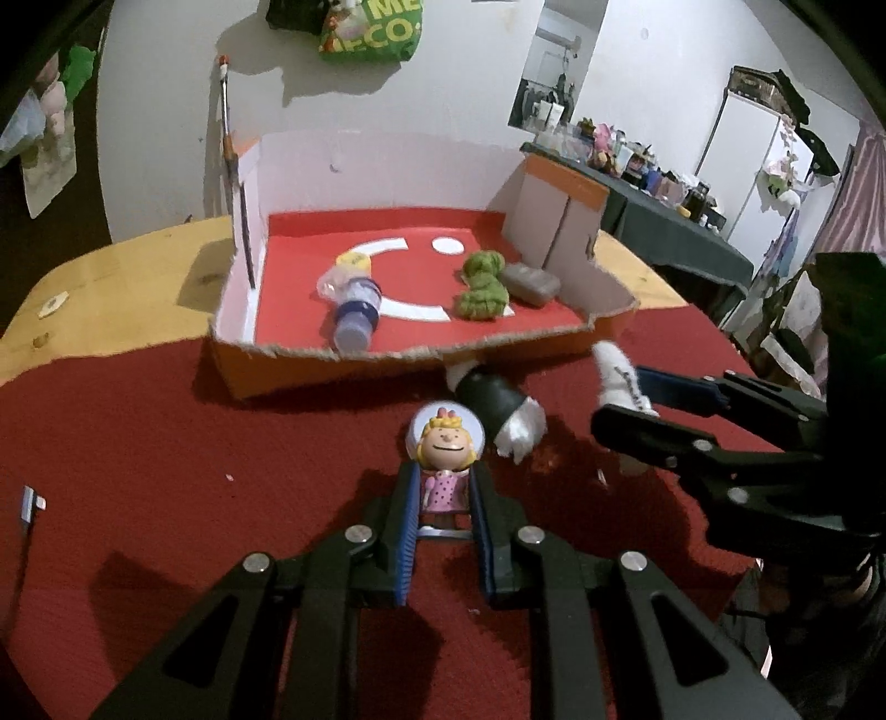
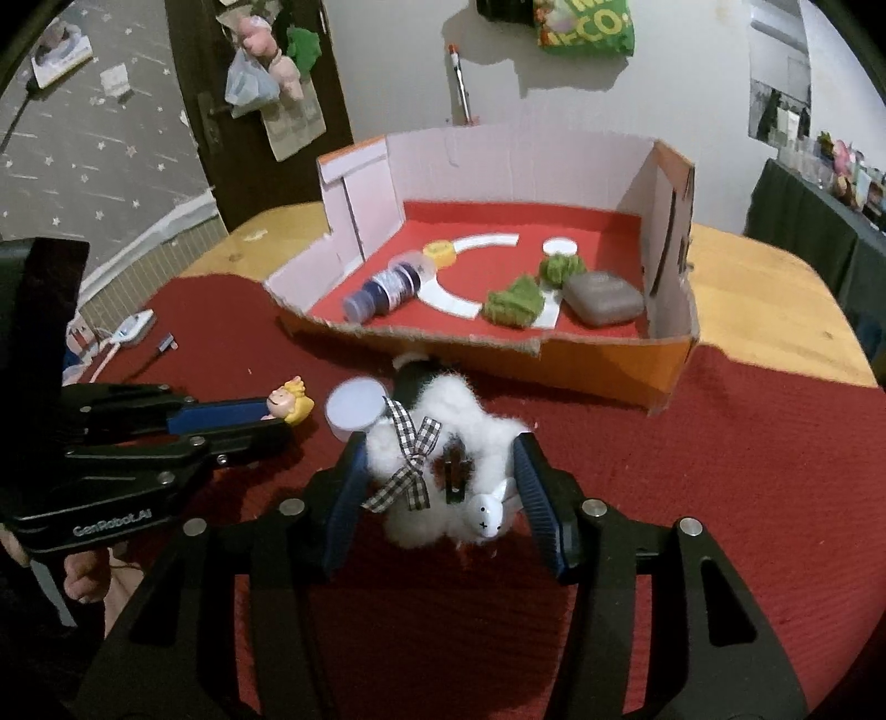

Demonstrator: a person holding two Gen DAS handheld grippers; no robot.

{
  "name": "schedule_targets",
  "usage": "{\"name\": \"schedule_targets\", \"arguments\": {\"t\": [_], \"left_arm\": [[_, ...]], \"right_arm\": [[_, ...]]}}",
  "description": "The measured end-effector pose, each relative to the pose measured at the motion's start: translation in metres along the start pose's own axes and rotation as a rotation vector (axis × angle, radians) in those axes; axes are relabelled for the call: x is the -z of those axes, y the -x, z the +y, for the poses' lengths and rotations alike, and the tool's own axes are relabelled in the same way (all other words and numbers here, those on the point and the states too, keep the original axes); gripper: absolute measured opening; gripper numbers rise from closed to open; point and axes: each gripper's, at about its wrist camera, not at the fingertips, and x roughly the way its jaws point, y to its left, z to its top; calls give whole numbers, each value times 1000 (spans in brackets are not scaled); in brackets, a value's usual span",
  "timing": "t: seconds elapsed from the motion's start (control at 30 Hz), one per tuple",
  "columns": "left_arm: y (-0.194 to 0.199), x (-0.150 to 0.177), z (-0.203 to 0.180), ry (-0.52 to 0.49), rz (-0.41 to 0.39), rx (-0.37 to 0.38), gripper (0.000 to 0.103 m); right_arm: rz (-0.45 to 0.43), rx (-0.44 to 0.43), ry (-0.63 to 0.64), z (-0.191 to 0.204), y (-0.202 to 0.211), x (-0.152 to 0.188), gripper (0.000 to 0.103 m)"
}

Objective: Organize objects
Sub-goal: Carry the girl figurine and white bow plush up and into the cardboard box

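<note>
The left hand-held gripper (image 1: 443,498) is clamping a small blonde figurine in a pink dotted dress (image 1: 443,471), blue pads pressing on both sides of its body, head sticking out past the fingertips. The right hand-held gripper (image 2: 443,476) is holding a fluffy white sheep toy (image 2: 443,471) with a checkered bow, jaws part-way apart and both pads touching the wool. A white disc (image 2: 354,409) is showing just behind the figurine's head, above the red cloth (image 2: 720,471) that is covering the near part of the wooden table (image 2: 775,277). Behind both toys a cut-down cardboard box (image 2: 609,365) with a red floor is sitting on the table; inside it a blue bottle (image 2: 387,291) is lying on its side by a yellow cap (image 2: 440,252), with two green fuzzy lumps (image 2: 515,303) and a grey case (image 2: 603,299) toward the right wall. A cable end (image 2: 164,343) is lying on the cloth at left. A green bag (image 2: 587,22) is hanging on the wall.
</note>
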Motion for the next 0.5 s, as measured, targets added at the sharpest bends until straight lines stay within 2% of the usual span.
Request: {"name": "schedule_targets", "arguments": {"t": [0.2,0.5], "left_arm": [[4,-12,3,-1,-27,-13,18],[2,-25,3,-6,-40,-15,18]], "right_arm": [[-41,-9,-5,-1,10,-12,51],[-50,-16,-9,-4,10,-19,51]]}}
